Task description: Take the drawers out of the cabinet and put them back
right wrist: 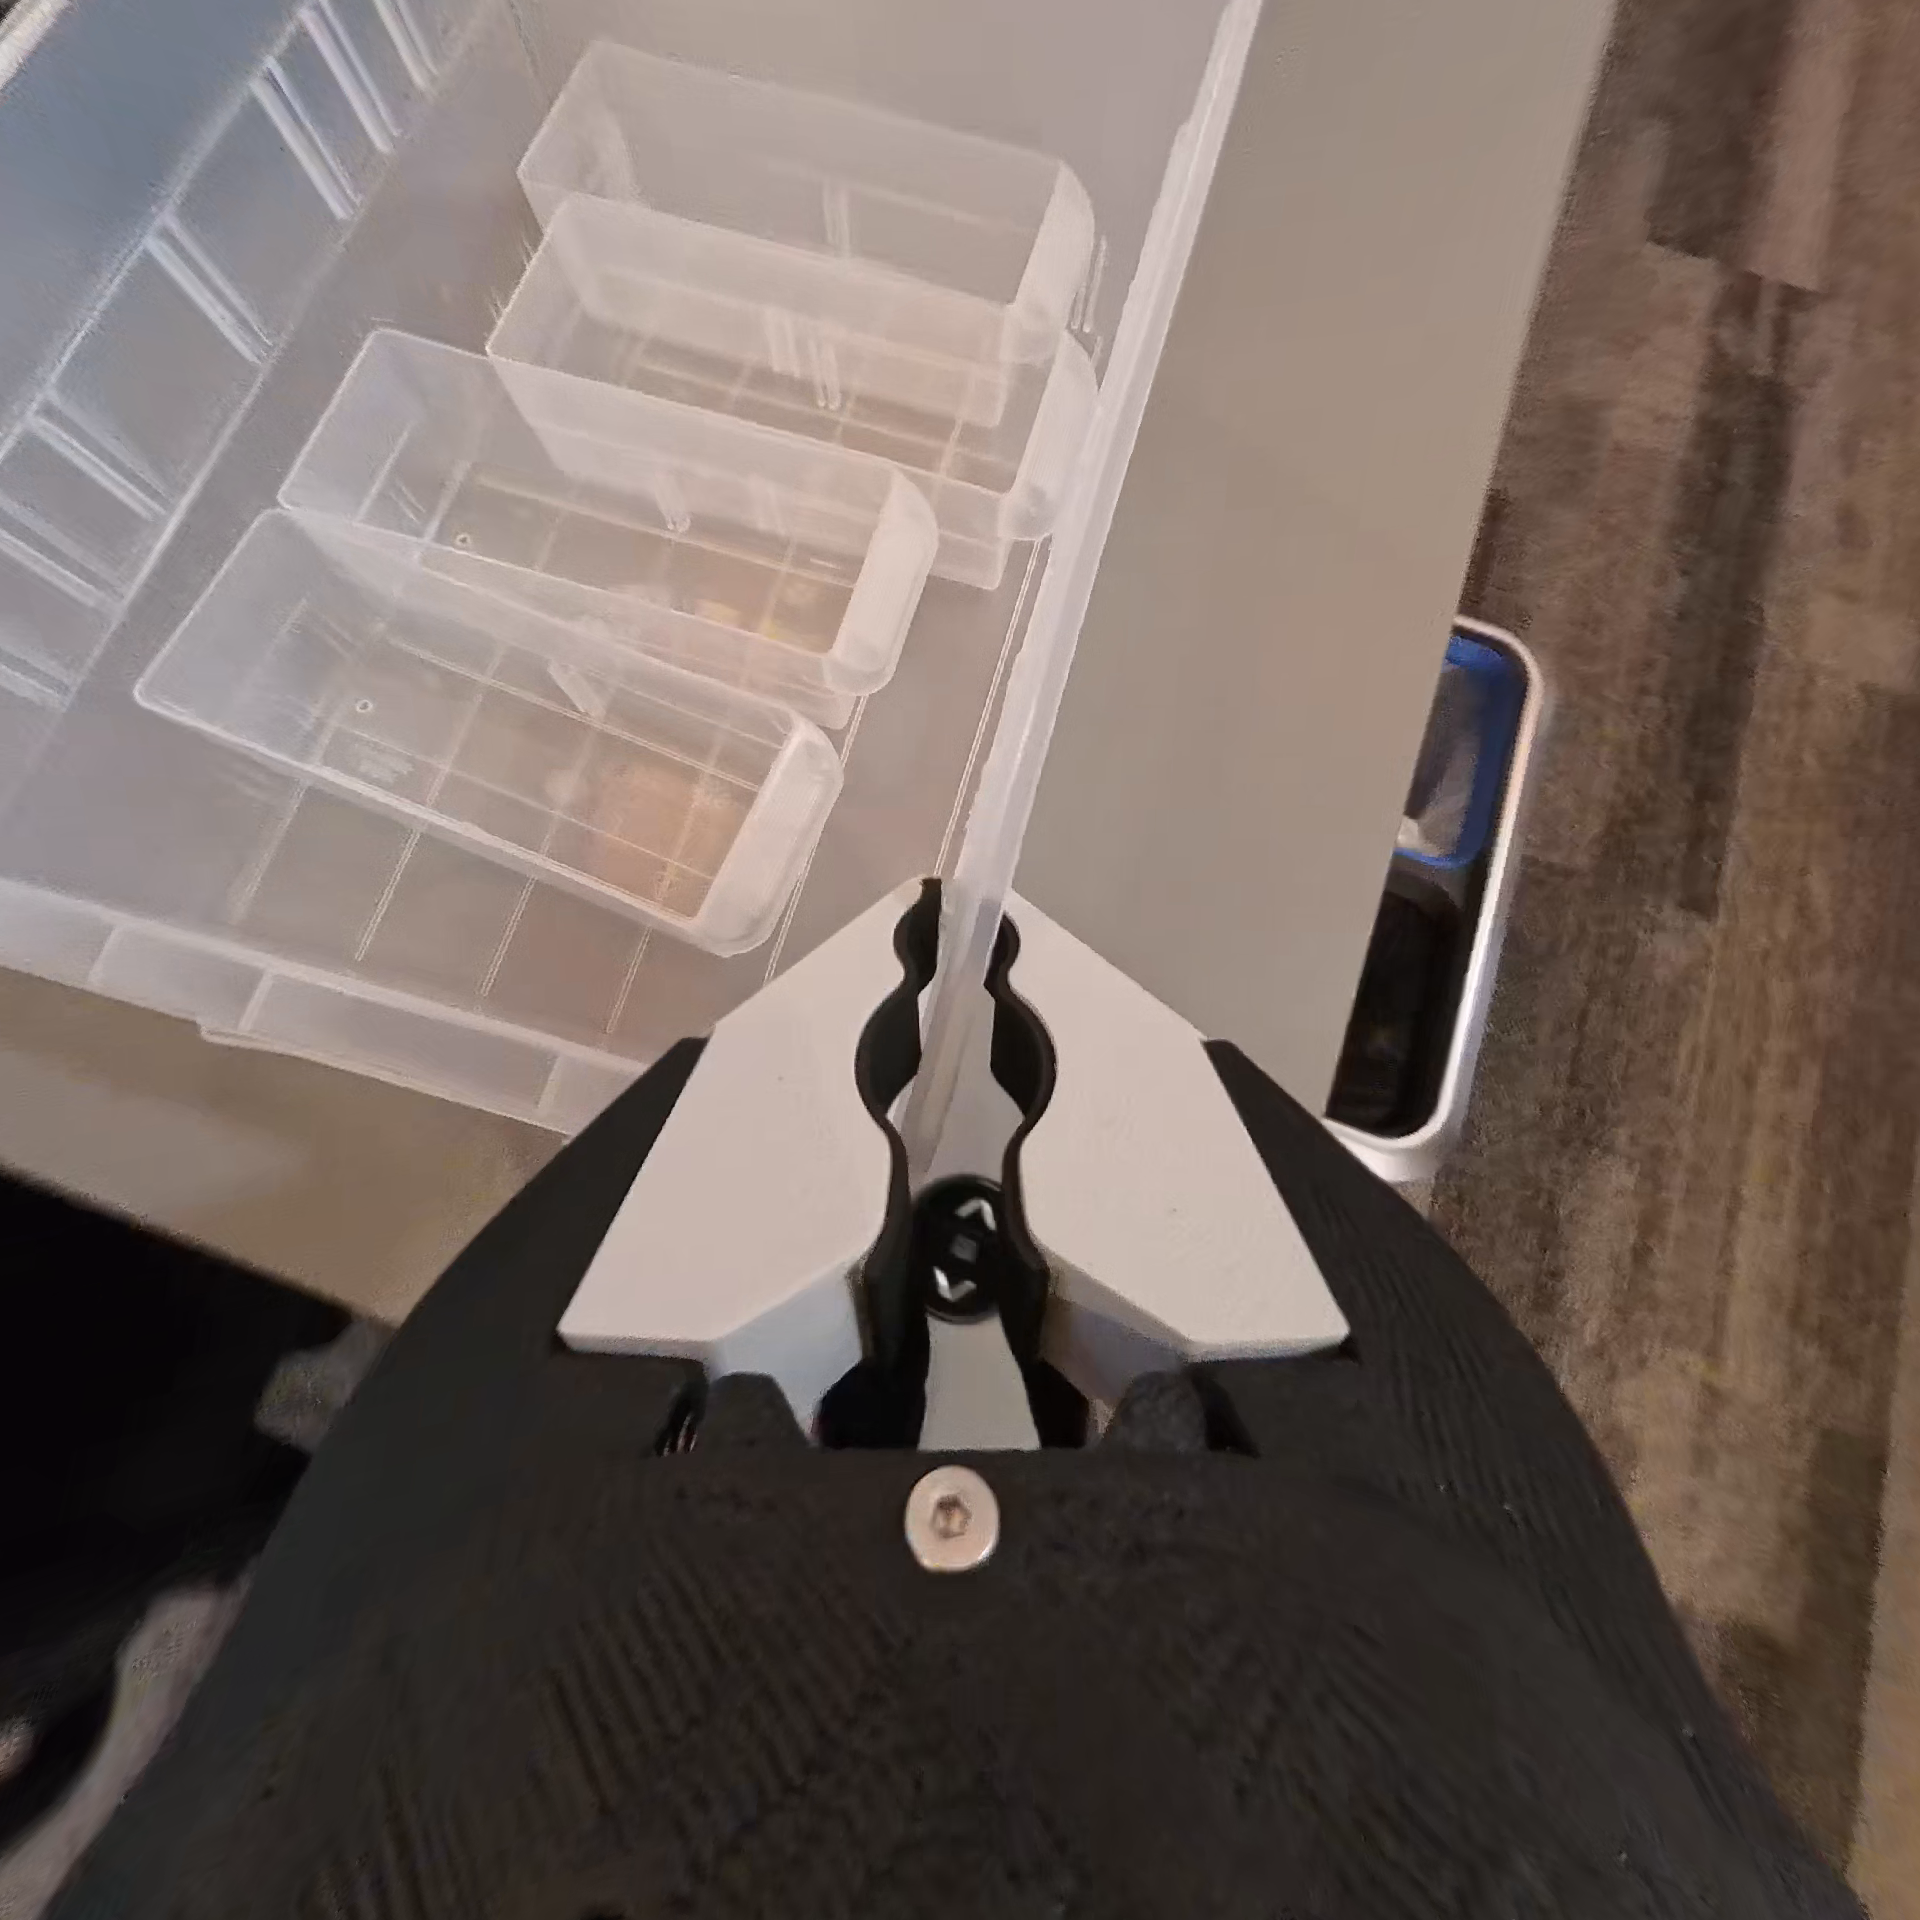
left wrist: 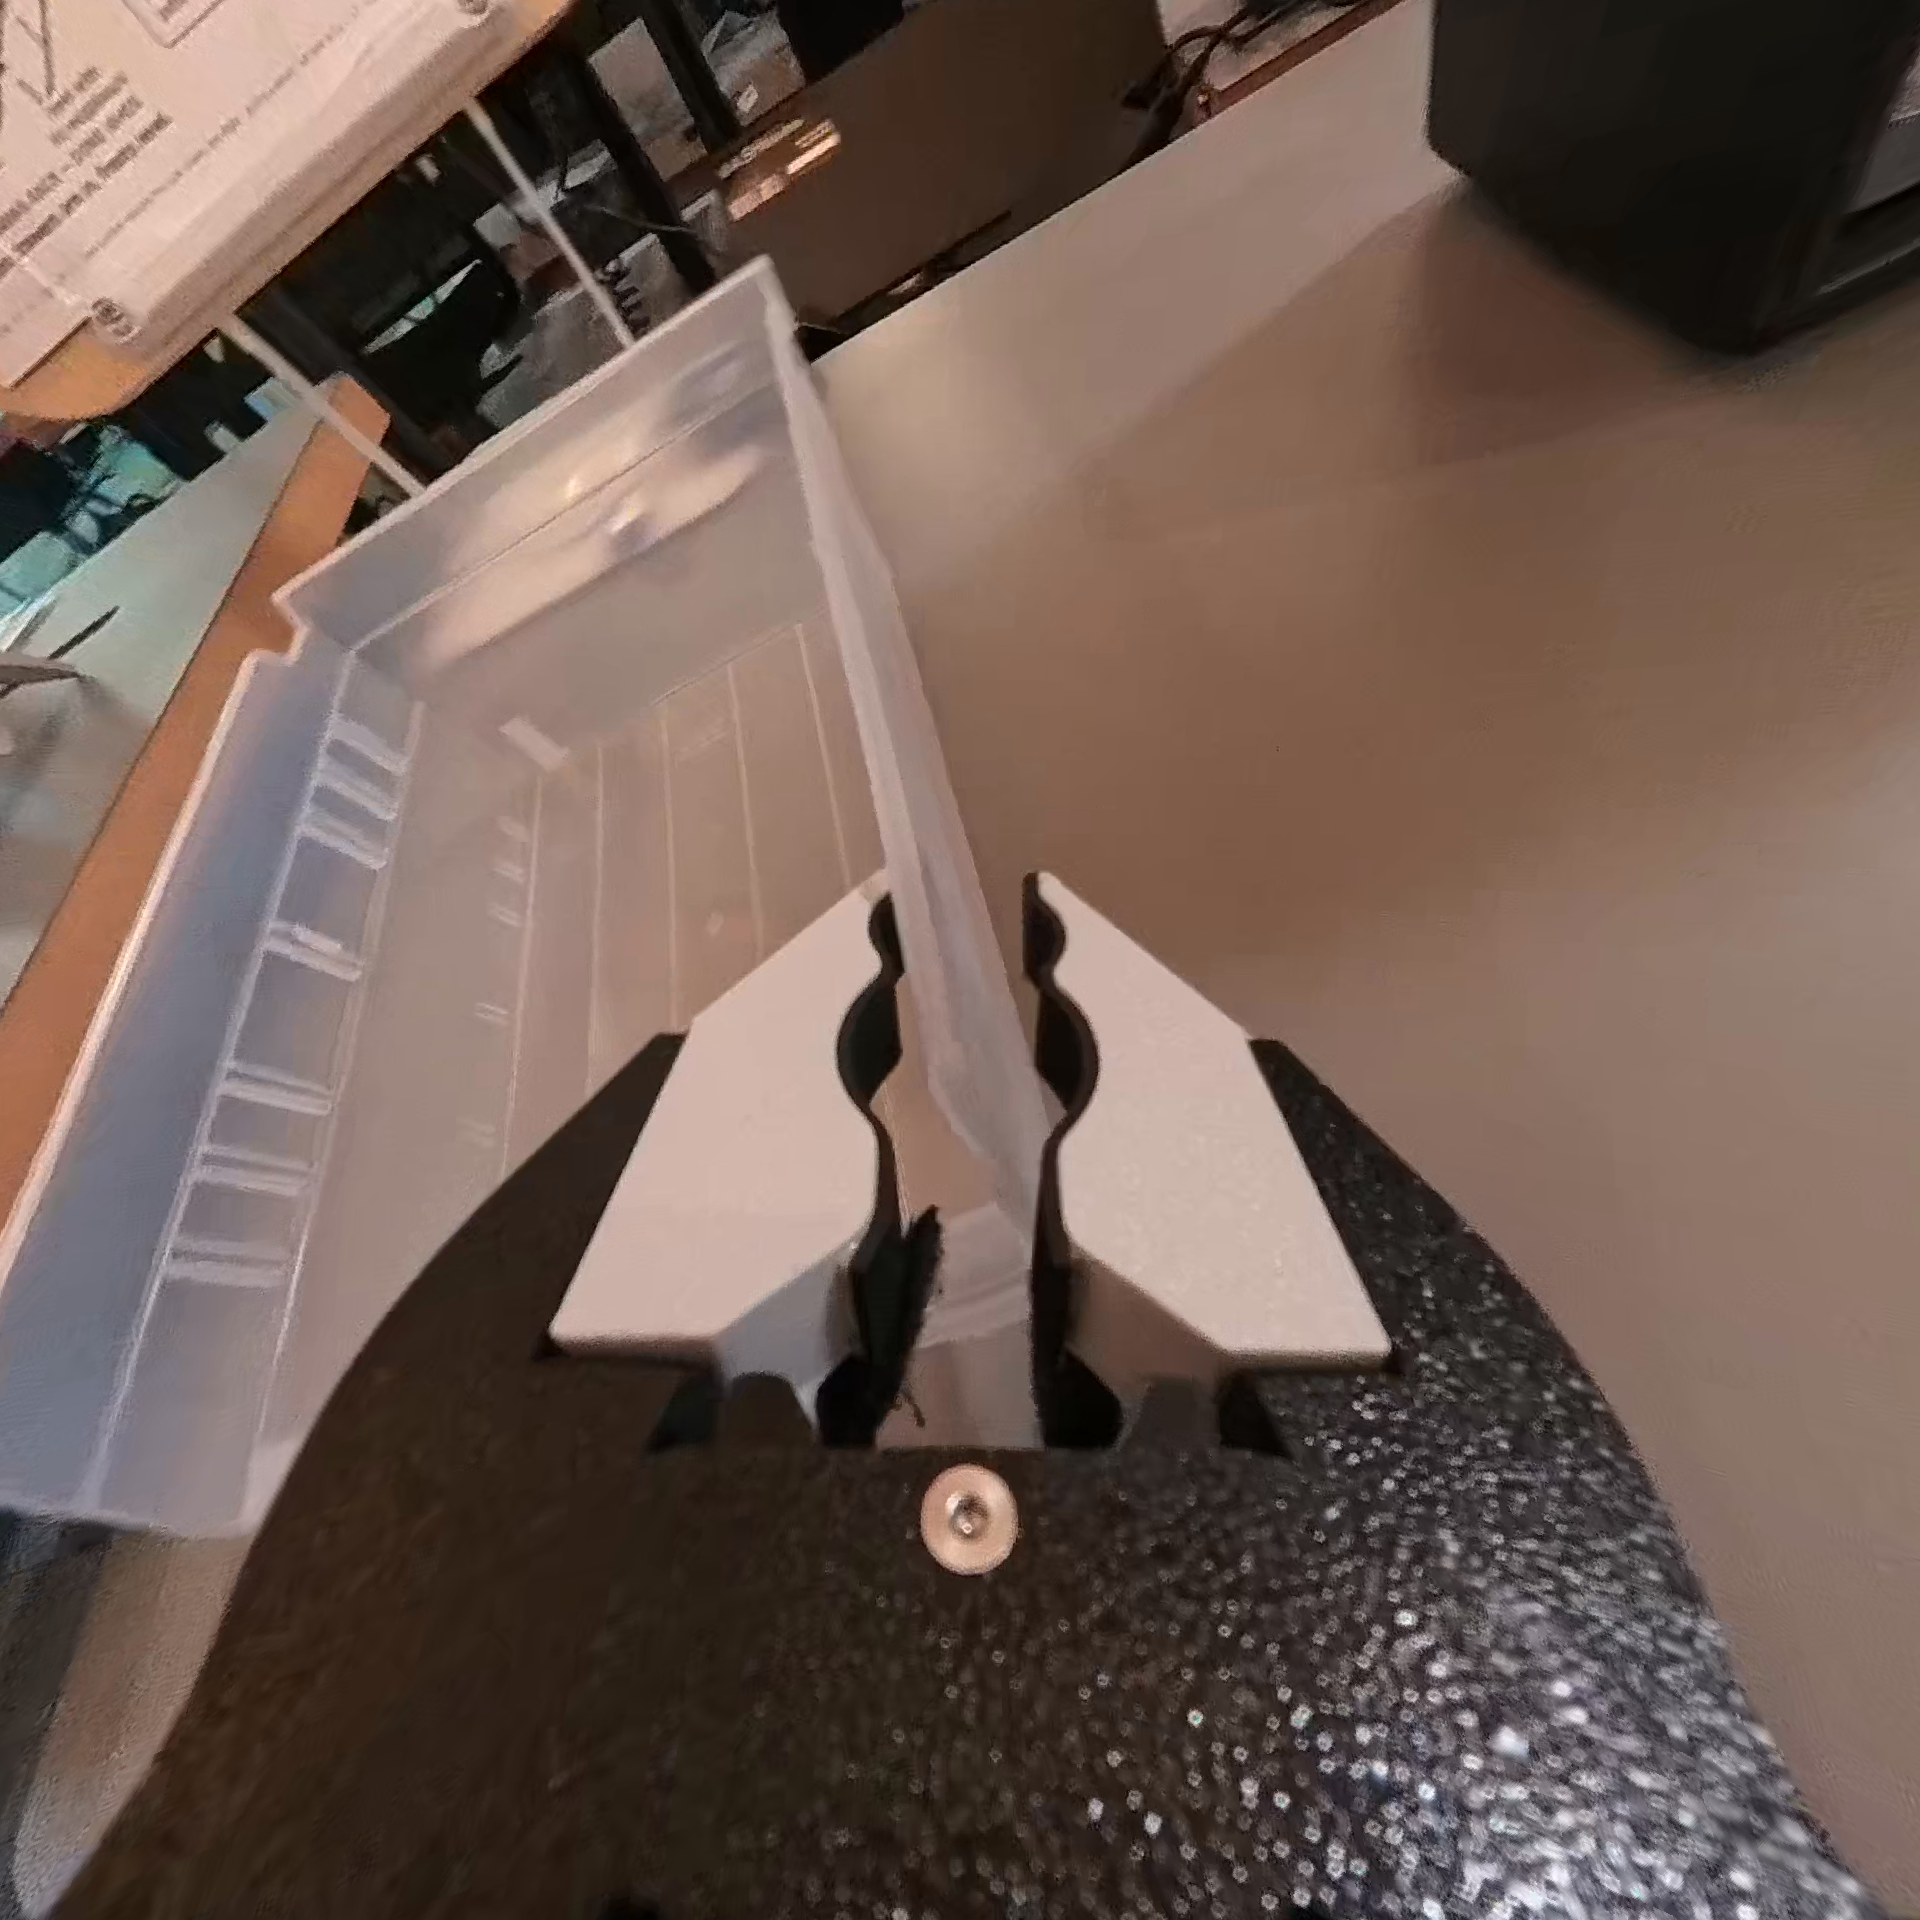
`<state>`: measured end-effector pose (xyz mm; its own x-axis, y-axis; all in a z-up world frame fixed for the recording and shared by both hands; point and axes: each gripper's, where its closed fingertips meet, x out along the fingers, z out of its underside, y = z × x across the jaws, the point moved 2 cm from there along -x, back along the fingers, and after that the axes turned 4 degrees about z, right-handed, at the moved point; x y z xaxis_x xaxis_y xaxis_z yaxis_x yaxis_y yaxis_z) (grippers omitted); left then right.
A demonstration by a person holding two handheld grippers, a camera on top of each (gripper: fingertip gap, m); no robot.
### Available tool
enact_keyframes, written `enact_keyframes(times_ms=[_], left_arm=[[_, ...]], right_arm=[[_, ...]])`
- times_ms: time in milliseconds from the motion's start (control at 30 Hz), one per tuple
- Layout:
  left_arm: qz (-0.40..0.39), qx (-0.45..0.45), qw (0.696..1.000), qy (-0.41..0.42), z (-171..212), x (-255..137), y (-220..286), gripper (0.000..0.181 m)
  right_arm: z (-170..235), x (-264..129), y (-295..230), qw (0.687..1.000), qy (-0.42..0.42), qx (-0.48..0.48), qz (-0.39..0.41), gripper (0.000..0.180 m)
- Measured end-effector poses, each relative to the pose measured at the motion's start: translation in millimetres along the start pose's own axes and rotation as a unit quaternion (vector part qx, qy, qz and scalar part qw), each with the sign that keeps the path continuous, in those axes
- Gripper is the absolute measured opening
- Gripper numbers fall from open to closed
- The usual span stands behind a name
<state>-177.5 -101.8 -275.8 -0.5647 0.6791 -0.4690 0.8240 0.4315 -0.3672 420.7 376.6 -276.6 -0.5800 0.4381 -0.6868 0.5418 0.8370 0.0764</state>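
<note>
In the left wrist view, my left gripper [left wrist: 961,894] is shut on the thin right side wall of a large clear plastic drawer [left wrist: 520,831]. The drawer looks empty and is tilted over the grey table [left wrist: 1351,727]. In the right wrist view, my right gripper [right wrist: 961,899] is shut on the right wall [right wrist: 1122,468] of a large clear drawer. Several small clear drawers [right wrist: 499,748] lie side by side within its outline. I cannot tell whether both views show the same large drawer. The cabinet is not in view.
A black box [left wrist: 1683,156] stands at the table's far right. A white printed carton [left wrist: 208,135] sits beyond the far edge. The table's right edge [right wrist: 1455,416] drops to a wood-pattern floor [right wrist: 1714,727], where a white bin with a blue liner [right wrist: 1455,883] stands.
</note>
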Motion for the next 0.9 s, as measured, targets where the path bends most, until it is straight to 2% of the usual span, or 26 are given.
enact_keyframes(times_ms=[67, 133, 167, 233, 333, 467, 500, 533, 567, 667, 900], left_arm=[[-0.019, -0.007, 1.0, -0.002, 5, -3, -12, 0.009], [-0.013, -0.015, 1.0, 0.003, 9, -5, -18, 0.004], [-0.004, -0.024, 1.0, 0.006, 9, -6, -19, 0.004], [-0.007, -0.017, 1.0, 0.009, 9, -6, -18, 0.004], [-0.013, -0.008, 1.0, 0.018, 8, -6, -17, 0.003], [-0.011, 0.011, 0.999, 0.034, 10, -10, -15, 0.002], [-0.012, 0.018, 0.999, 0.036, 10, -12, -13, 0.002], [-0.015, 0.025, 0.999, 0.04, 10, -14, -12, 0.002], [-0.018, 0.031, 0.998, 0.044, 9, -17, -11, 0.002], [-0.026, 0.032, 0.997, 0.064, 5, -26, -11, 0.002], [-0.049, 0.021, 0.993, 0.103, -15, -57, -22, 0.002]], right_arm=[[6, -5, 10, 0.999, -0.002, -0.025, -0.045, 0.005], [8, -7, 21, 0.998, -0.02, -0.011, -0.065, 0.004], [6, -7, 27, 0.998, -0.025, -0.013, -0.06, 0.012], [-11, -4, 30, 0.998, -0.013, -0.027, -0.056, 0.043], [-26, 10, 33, 0.996, -0.052, -0.06, -0.037, 0.051], [-11, 36, 42, 0.975, -0.199, -0.093, -0.025, 0.045], [-8, 42, 39, 0.97, -0.223, -0.085, -0.042, 0.038], [-7, 45, 31, 0.965, -0.239, -0.075, -0.076, 0.016], [-8, 47, 26, 0.961, -0.245, -0.074, -0.099, 0.004], [-14, 52, 21, 0.956, -0.241, -0.116, -0.119, 0.004], [-31, 63, -28, 0.931, -0.24, -0.141, -0.236, 0.003]])
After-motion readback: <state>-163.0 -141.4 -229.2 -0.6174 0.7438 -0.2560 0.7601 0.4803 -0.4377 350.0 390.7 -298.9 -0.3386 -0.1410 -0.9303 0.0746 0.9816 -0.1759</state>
